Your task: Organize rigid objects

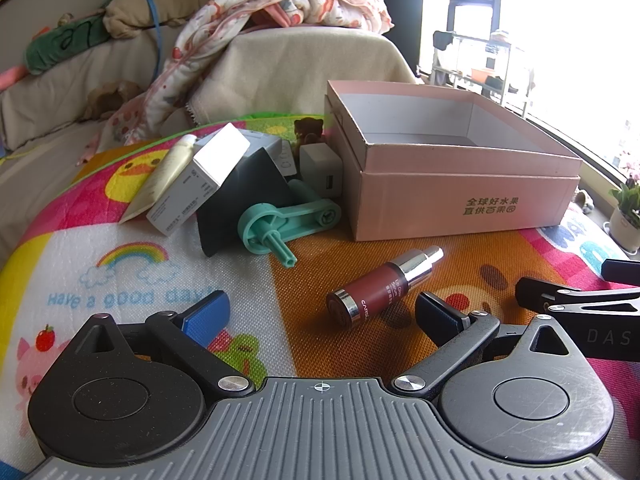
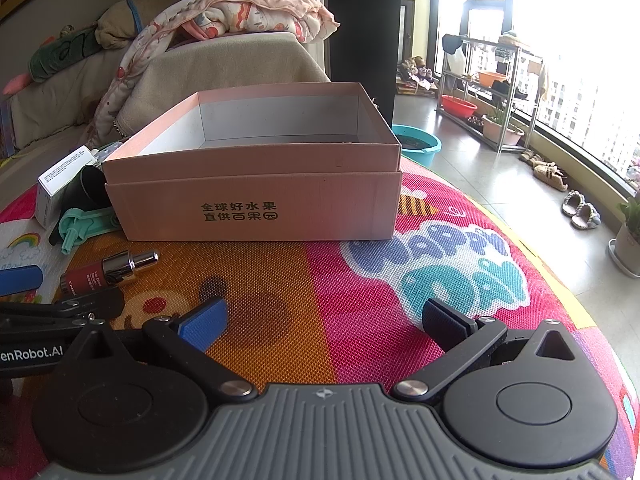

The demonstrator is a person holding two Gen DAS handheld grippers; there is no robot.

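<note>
Left gripper: hovering low over the play mat, jaws spread wide, gripping nothing.
Serum bottle: lying on its side just ahead of the fingers, in front of the empty pink box.
Handling: probably rigid, slick, prone to rolling; gripping across the red barrel looks safest.
Right gripper: idling with jaws apart, facing the box.
</note>
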